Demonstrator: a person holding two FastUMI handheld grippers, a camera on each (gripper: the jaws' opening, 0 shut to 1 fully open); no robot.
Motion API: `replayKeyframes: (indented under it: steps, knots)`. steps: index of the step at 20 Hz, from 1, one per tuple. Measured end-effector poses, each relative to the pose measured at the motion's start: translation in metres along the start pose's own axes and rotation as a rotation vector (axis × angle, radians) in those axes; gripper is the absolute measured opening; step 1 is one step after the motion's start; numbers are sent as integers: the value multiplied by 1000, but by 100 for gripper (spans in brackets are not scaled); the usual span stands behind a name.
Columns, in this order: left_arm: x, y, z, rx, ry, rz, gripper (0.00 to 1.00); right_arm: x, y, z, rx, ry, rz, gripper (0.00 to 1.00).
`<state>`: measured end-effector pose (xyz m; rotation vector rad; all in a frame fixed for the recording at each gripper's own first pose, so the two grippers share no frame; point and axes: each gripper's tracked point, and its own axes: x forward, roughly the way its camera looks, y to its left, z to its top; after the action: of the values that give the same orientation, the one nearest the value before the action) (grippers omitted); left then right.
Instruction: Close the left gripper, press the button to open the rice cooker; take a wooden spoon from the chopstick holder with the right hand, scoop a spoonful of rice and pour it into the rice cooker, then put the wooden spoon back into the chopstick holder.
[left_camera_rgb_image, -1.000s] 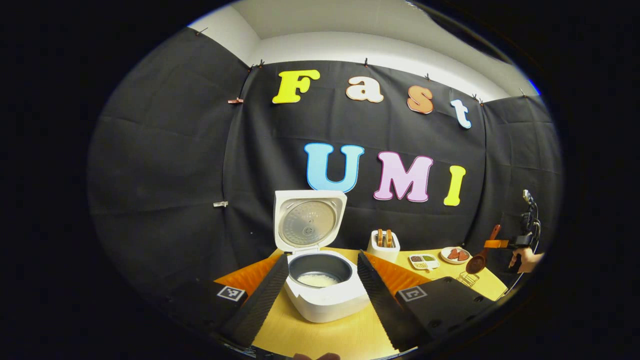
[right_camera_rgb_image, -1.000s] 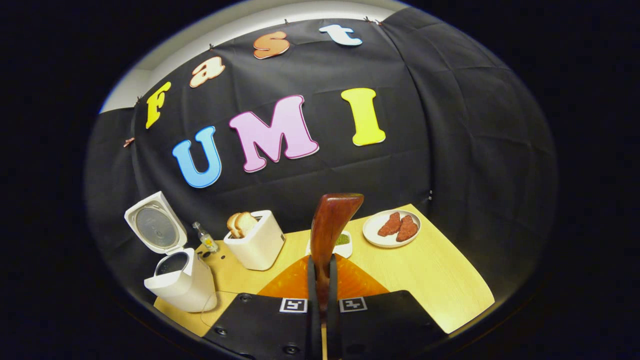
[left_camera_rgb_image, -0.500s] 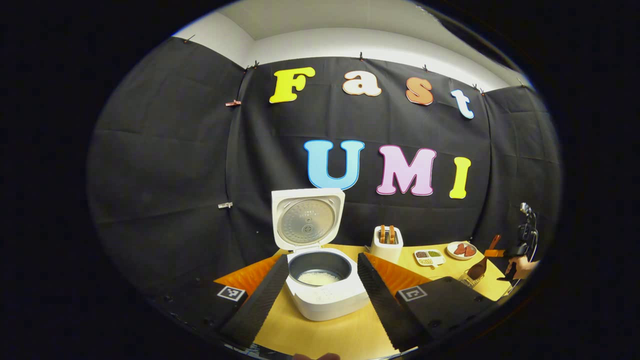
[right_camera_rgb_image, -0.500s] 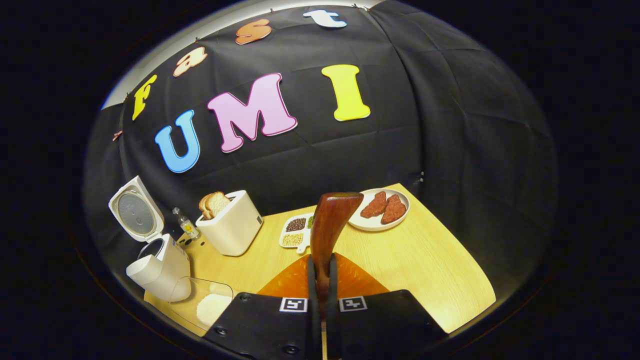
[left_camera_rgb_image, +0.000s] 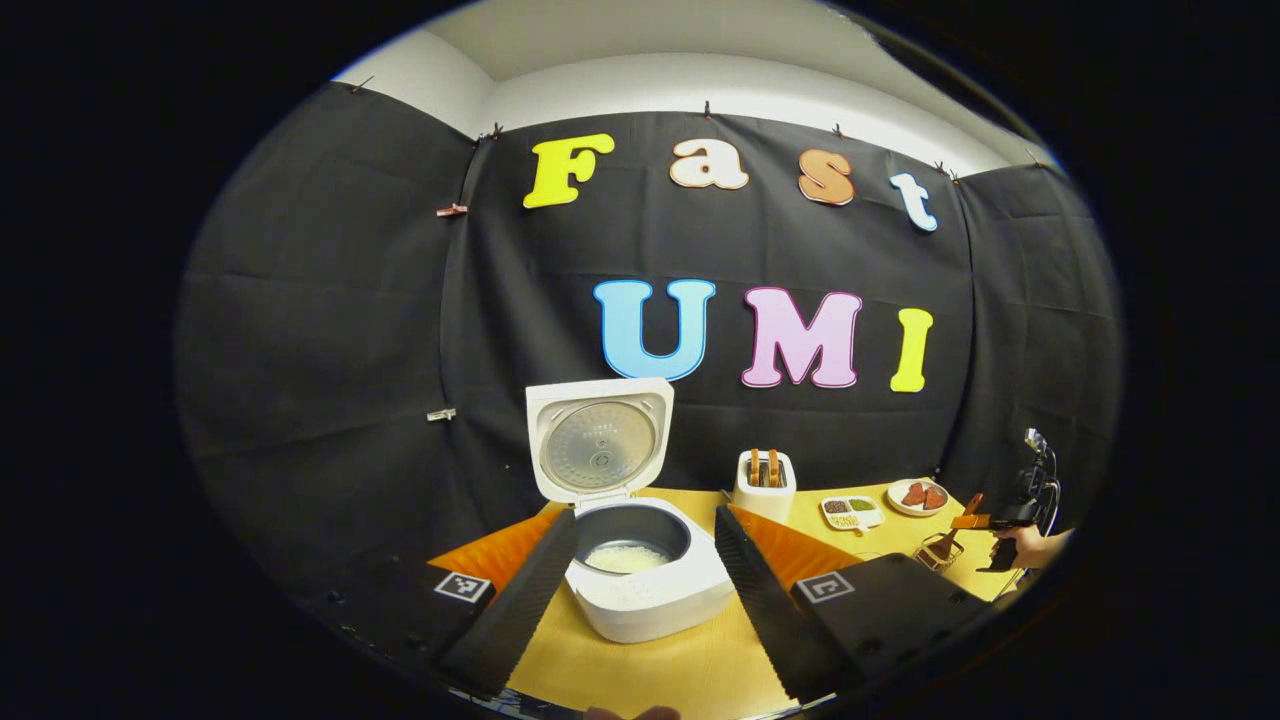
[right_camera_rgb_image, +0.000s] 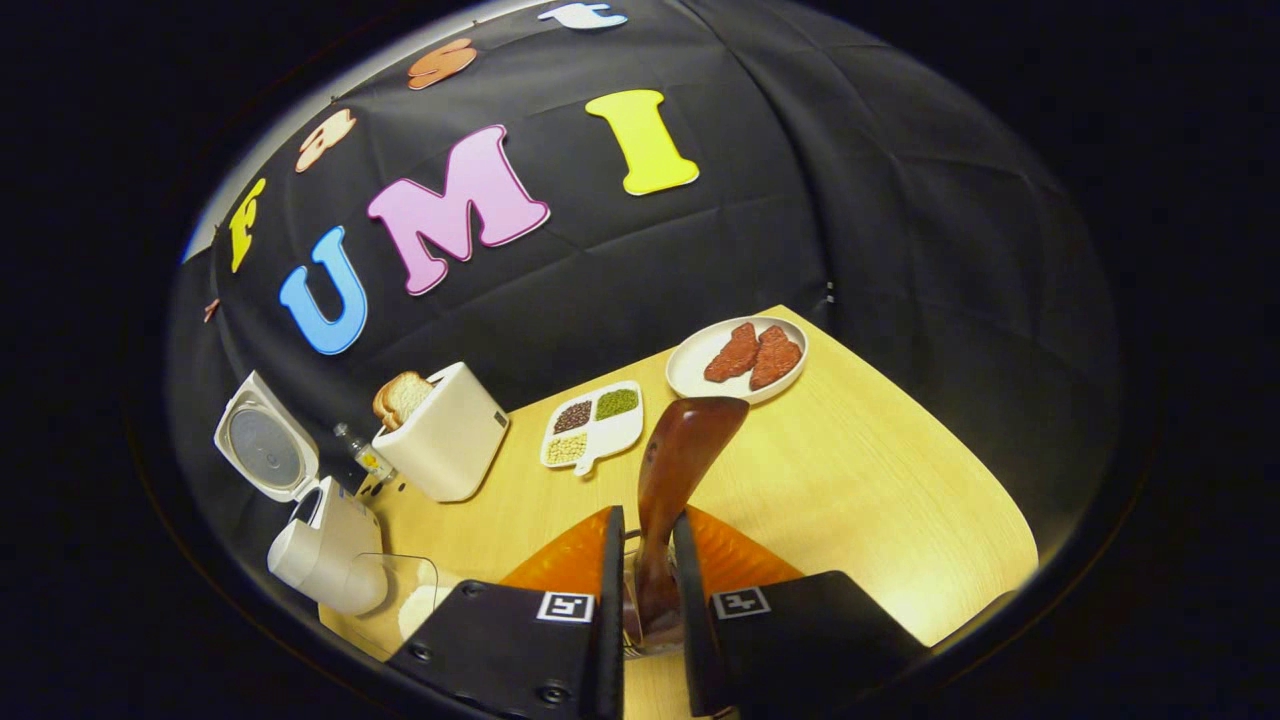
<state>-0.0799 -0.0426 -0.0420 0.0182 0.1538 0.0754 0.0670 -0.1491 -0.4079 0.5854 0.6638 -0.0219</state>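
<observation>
Right gripper view: the right gripper (right_camera_rgb_image: 645, 600), jaws slightly parted around the wooden spoon (right_camera_rgb_image: 680, 470), lowers it into the chopstick holder (left_camera_rgb_image: 938, 551); last step, I judge; next, release; left gripper (left_camera_rgb_image: 640, 590) jaws spread before the open rice cooker (left_camera_rgb_image: 640, 575).

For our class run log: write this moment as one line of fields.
stage: returning spoon | right gripper: open around wooden spoon, over chopstick holder | left gripper: open, idle | rice cooker: lid up, rice inside
</observation>
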Motion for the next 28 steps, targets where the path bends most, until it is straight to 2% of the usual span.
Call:
replayKeyframes:
  steps: [1, 2, 5, 9, 15, 19, 21, 28]
  knots:
    - [1, 0, 2, 1, -1, -5, 95, -3, -3, -1, 3, 7, -9, 33]
    - [2, 0, 1, 1, -3, -11, 95, -10, -5, 1, 4, 4, -19, 60]
    - [5, 4, 5, 1, -15, -31, 95, -28, -14, 6, 0, -19, -66, 81]
    - [16, 12, 21, 6, -48, -58, 95, -61, -25, 12, 15, -55, -153, 96]
    - [55, 31, 60, 30, -130, -71, 95, -124, -3, 31, -22, -154, -209, 98]
    - [87, 48, 102, 59, -208, -69, 95, -164, 43, 58, -57, -251, -181, 98]
    - [107, 63, 121, 56, -230, -43, 95, -182, 68, 70, -80, -294, -161, 98]
    - [199, 104, 169, -36, -261, 9, 95, -231, 151, 98, -201, -409, -106, 98]
